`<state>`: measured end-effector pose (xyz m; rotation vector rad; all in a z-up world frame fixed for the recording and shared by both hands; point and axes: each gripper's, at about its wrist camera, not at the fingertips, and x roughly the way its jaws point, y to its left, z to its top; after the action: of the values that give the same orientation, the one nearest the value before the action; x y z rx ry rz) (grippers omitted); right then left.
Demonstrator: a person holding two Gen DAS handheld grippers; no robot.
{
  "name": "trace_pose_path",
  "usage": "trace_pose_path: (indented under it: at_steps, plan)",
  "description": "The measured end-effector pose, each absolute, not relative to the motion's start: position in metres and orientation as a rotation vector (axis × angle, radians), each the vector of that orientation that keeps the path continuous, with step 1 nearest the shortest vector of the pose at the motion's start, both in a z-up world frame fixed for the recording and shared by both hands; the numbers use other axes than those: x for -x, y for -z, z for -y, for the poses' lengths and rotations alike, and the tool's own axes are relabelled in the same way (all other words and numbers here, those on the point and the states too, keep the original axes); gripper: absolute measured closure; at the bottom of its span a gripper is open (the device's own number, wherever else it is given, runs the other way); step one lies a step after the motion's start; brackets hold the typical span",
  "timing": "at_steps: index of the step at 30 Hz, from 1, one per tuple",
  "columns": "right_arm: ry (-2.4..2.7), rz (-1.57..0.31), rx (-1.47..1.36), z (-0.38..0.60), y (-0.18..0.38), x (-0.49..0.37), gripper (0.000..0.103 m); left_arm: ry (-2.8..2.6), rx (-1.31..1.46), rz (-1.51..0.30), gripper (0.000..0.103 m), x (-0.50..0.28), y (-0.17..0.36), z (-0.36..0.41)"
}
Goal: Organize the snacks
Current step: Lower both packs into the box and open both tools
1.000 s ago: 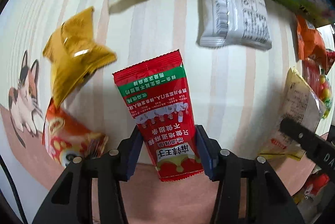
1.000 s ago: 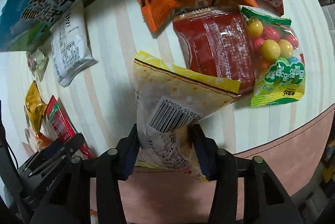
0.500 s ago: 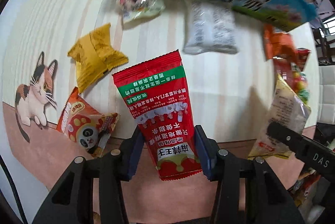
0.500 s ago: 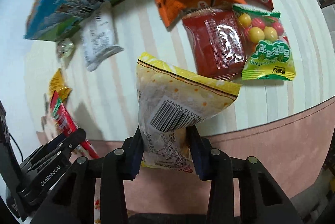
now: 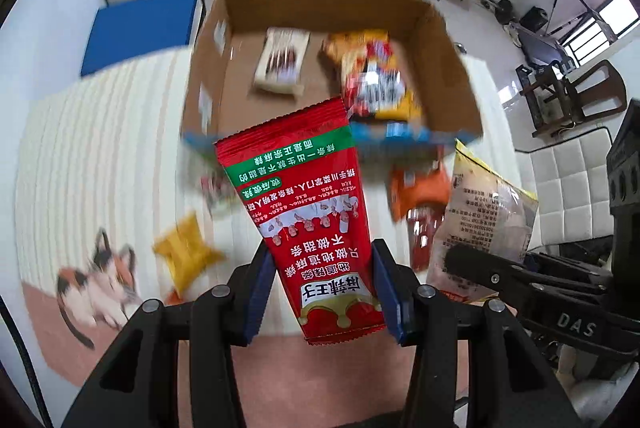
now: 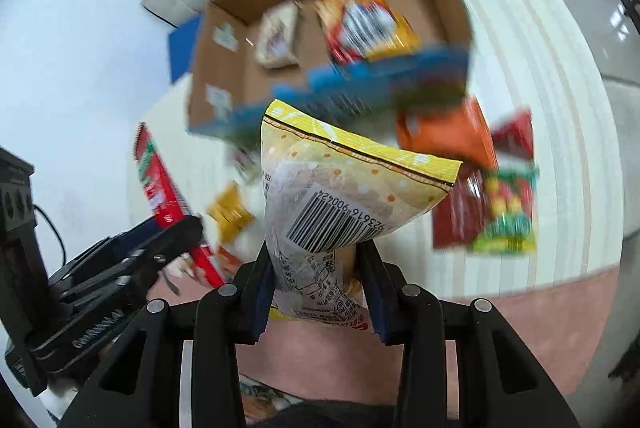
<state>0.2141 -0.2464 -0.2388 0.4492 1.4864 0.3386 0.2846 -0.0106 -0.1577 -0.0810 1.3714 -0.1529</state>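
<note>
The left claw is clamped on a red sachet, its blue pads pressing both edges of the lower end while the green-banded top stands up in front of the lens. The right claw grips a yellow-topped packet the same way, pinched just under its barcode. Both packets hang clear of the striped cloth on the counter, with the open cardboard box beyond them. The left wrist view looks straight into the box and shows a pale packet and a yellow-red bag lying on its floor; it alone shows the cat picture on the cloth and the room behind, with chairs and gym gear. At its right edge the right claw appears from the side, holding its packet. The right wrist view shows what the left barely catches: an orange pouch, a dark red pack and a green candy bag lying close together on the cloth to the right of the box. It also shows the left claw at the lower left with the red sachet seen edge-on. A crumpled yellow wrapper on the cloth shows in both views, blurred.
</note>
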Motion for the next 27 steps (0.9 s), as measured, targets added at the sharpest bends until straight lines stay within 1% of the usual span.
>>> trace_pose_path:
  at_steps: [5,7,9,13,18,22,25,27]
  plan:
    - [-0.355,-1.423,-0.393,0.223,0.206,-0.283,0.06,0.12,-0.003,-1.344,0.058,-0.352,0.145,0.0]
    - [-0.363,-1.413,-0.375,0.216,0.201,-0.308,0.06,0.123,-0.04,-1.338,0.058,-0.375,0.147,-0.002]
    - [-0.368,-1.415,-0.365,0.202,0.204,-0.334,0.061,0.131,-0.04,-1.37,0.058,-0.4,0.156,-0.008]
    - [-0.369,-1.446,-0.375,0.185,0.226,-0.37,0.06,0.117,-0.09,-1.434,0.058,-0.447,0.185,-0.02]
    - [-0.364,-1.518,-0.379,0.169,0.268,-0.398,0.06,0.125,-0.065,-1.56,0.058,-0.487,0.229,-0.032]
    - [-0.353,-1.577,-0.413,0.164,0.302,-0.406,0.06,0.136,-0.024,-1.659,0.058,-0.498,0.261,-0.037]
    - [-0.355,-1.595,-0.423,0.162,0.317,-0.409,0.06,0.136,-0.014,-1.7,0.056,-0.499,0.28,-0.035]
    - [-0.363,-1.62,-0.429,0.16,0.329,-0.413,0.058,0.122,-0.019,-1.722,0.057,-0.5,0.288,-0.034]
